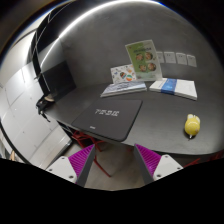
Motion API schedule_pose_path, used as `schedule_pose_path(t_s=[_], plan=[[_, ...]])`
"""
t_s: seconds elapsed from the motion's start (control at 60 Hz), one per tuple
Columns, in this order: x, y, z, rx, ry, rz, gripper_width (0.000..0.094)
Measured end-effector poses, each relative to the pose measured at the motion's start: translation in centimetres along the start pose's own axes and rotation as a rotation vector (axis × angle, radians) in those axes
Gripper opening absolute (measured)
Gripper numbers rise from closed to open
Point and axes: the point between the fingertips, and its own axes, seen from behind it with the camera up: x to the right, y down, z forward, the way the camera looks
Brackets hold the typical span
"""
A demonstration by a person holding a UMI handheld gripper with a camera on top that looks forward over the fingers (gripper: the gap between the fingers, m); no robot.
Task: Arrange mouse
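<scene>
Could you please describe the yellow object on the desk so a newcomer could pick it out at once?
Start at the closed dark laptop in the middle of the dark desk. Beside it, just beyond the open gripper, sits a small rounded yellow object. It is the only yellow, lumpy item; its neighbours are flat booklets.

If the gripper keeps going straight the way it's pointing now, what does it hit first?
Probably the closed laptop. The gripper is open with nothing between its fingers, and the laptop's near edge on the table lies just ahead of them. The yellow mouse sits off to the right, outside that line. Depth is hard to judge.
</scene>
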Motion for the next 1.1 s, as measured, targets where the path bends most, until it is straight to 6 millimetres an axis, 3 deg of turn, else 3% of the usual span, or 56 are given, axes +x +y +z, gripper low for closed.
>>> schedule_pose_path(t_s=[0.1, 0.117, 0.183, 0.3, 0.433, 0.65, 0.767, 0.95, 1.1], plan=[[0.4, -0.9, -0.2, 0.02, 0.055, 0.023, 0.0813], [-0.5, -1.2, 0.2, 0.025, 0.059, 0.031, 0.0812], [-0.9, -1.8, 0.2, 0.046, 0.103, 0.048, 0.0813], [0.9, -1.9, -0.6, 0.065, 0.185, 0.038, 0.0809], [5.9, -1.0, -2.1, 0.06, 0.276, 0.039, 0.0807], [18.3, -0.4, -5.3, 0.079, 0.464, 0.037, 0.081], [22.8, -0.9, -4.2, 0.079, 0.476, 0.019, 0.0811], [25.9, -3.4, -0.3, 0.124, 0.41, 0.028, 0.0795], [26.6, -5.4, 2.1, 0.118, 0.381, 0.035, 0.0794]])
